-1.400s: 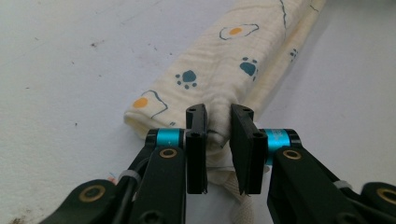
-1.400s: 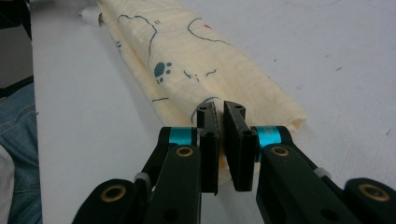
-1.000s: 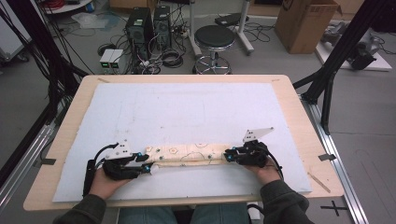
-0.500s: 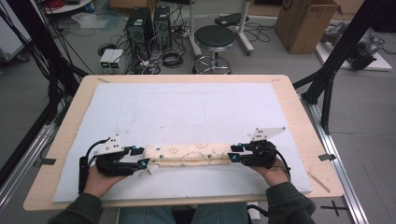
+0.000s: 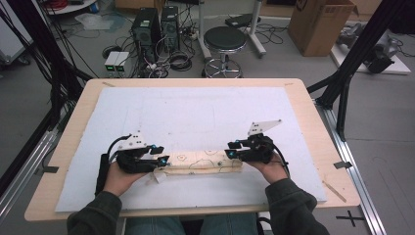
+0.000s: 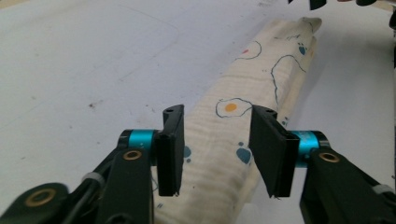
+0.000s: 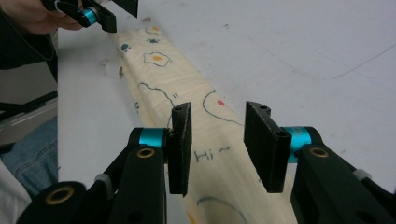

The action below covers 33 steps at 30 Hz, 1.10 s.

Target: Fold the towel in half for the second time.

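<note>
A long folded cream cloth point(image 5: 200, 164) printed with fried eggs and blue line drawings lies flat on the white sheet near the table's front edge. My left gripper point(image 5: 164, 160) hovers over its left end. In the left gripper view the left gripper point(image 6: 218, 112) has its jaws apart, just closing a little, with the cloth point(image 6: 261, 70) below them and untouched. My right gripper point(image 5: 230, 151) hangs over the right end. In the right gripper view the right gripper point(image 7: 219, 108) has just been opening and stands apart above the cloth point(image 7: 163, 79), pads clear of it.
A white sheet point(image 5: 195, 112) covers most of the wooden table point(image 5: 313, 122). Black frame posts point(image 5: 342, 93) stand at both sides. Beyond the far edge are a stool point(image 5: 224, 41), computer towers point(image 5: 156, 24) and a cardboard box point(image 5: 318, 24) on the floor.
Both grippers have lifted a little and shifted inward along the cloth. The right jaws stand wider than a second ago. The cloth lies where it was.
</note>
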Tool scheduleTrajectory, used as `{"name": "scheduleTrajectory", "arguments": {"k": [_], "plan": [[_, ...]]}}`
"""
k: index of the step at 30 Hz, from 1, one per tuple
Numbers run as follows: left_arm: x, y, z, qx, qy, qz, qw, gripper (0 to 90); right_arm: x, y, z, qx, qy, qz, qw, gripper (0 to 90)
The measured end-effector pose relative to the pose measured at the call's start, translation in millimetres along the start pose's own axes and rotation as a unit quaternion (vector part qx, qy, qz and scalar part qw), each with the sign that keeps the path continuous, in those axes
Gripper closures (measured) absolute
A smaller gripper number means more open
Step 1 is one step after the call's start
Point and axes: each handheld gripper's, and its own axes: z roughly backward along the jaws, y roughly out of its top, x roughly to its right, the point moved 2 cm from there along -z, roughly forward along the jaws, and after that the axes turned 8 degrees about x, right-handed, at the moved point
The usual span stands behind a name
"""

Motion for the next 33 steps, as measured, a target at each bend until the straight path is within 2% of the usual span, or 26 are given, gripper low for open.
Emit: {"name": "scheduleTrajectory", "arguments": {"k": [5, 8, 13, 18, 20, 23, 26, 30, 31, 33], "plan": [[-2.6, -6.3, -10.1, -0.029, -0.001, -0.002, 0.9996, 62.7, 2.4, -6.7, -23.4, -0.033, 0.008, -0.003, 0.9994, 62.2], [-4.1, -11.6, -11.9, -0.047, 0.002, -0.003, 0.9989, 63.7, 0.7, -12.9, -30.6, -0.054, 0.011, -0.004, 0.9985, 62.7], [-3.8, -15.5, -12.2, -0.067, 0.007, -0.010, 0.9977, 63.3, -4.1, -20.2, -32.8, -0.076, 0.012, 0.003, 0.9970, 62.3], [-3.8, -20.6, -13.4, -0.088, 0.013, -0.019, 0.9958, 62.6, -8.5, -30.0, -30.4, -0.088, 0.007, 0.022, 0.9959, 61.3], [-5.4, -23.7, -11.2, -0.081, 0.016, -0.017, 0.9964, 62.4, -10.3, -32.0, -27.6, -0.087, 0.004, 0.026, 0.9959, 60.6], [-9.3, -30.3, -7.7, -0.078, 0.014, -0.002, 0.9968, 62.1, -13.4, -33.8, -23.2, -0.092, -0.002, 0.037, 0.9951, 59.9], [-9.3, -31.2, -5.7, -0.078, 0.015, -0.008, 0.9968, 61.5, -13.8, -36.1, -18.7, -0.090, -0.004, 0.039, 0.9952, 59.5], [-6.5, -32.3, -6.7, -0.079, 0.018, -0.017, 0.9966, 59.7, -11.4, -32.3, -9.2, -0.058, -0.014, 0.038, 0.9975, 57.8], [-6.6, -32.4, -6.6, -0.077, 0.020, -0.014, 0.9968, 59.2, -9.9, -31.6, -7.0, -0.051, -0.019, 0.035, 0.9979, 57.1], [-7.3, -32.6, -5.9, -0.077, 0.015, -0.009, 0.9969, 57.9, -6.9, -32.2, -4.2, -0.053, -0.026, 0.035, 0.9977, 56.1]]}}
